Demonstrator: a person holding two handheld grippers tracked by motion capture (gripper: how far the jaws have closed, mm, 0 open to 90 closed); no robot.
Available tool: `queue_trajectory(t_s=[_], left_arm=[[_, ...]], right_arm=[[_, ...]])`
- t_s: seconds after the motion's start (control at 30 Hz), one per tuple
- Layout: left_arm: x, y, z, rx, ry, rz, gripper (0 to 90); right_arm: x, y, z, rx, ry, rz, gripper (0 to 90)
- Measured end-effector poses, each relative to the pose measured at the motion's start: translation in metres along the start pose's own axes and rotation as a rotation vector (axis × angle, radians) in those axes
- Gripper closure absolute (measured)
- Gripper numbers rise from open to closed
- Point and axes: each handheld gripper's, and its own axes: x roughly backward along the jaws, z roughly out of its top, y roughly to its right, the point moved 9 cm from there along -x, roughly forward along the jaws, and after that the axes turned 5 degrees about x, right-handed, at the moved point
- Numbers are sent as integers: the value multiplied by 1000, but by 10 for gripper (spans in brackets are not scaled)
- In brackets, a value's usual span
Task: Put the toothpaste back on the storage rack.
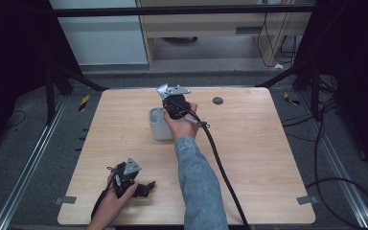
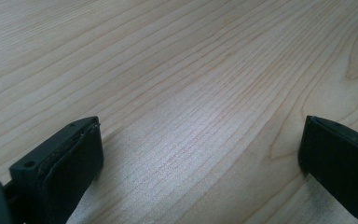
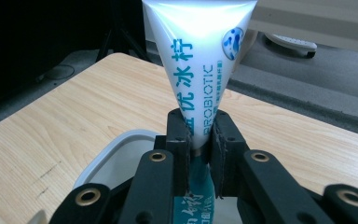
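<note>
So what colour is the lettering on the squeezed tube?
Teal on the white plastic tube, clearest in the right gripper view.

From above the near edge, we looked forward and down over the whole tabletop (image 1: 249, 143). Our left gripper camera skimmed bare wood at close range. Our right gripper camera faced the far edge, sharing the grey cup (image 1: 159, 125) with the high view.

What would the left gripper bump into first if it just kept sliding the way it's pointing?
Probably nothing soon: the left gripper, jaws open, points low across bare wooden table, with nothing visible ahead. It may scrape the tabletop itself.
</note>
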Motion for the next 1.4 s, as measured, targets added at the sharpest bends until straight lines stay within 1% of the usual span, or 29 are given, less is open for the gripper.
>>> queue_trajectory(t_s=[0.53, 1.23, 1.4], left_arm=[[0, 0, 0, 0, 0, 0, 0], [0, 0, 0, 0, 1, 0, 0], [0, 0, 0, 0, 1, 0, 0]], right_arm=[[-8, -9, -12, 23, -46, 16, 794], [-12, -15, -18, 40, -70, 25, 792], [-13, -15, -18, 33, -72, 27, 791]])
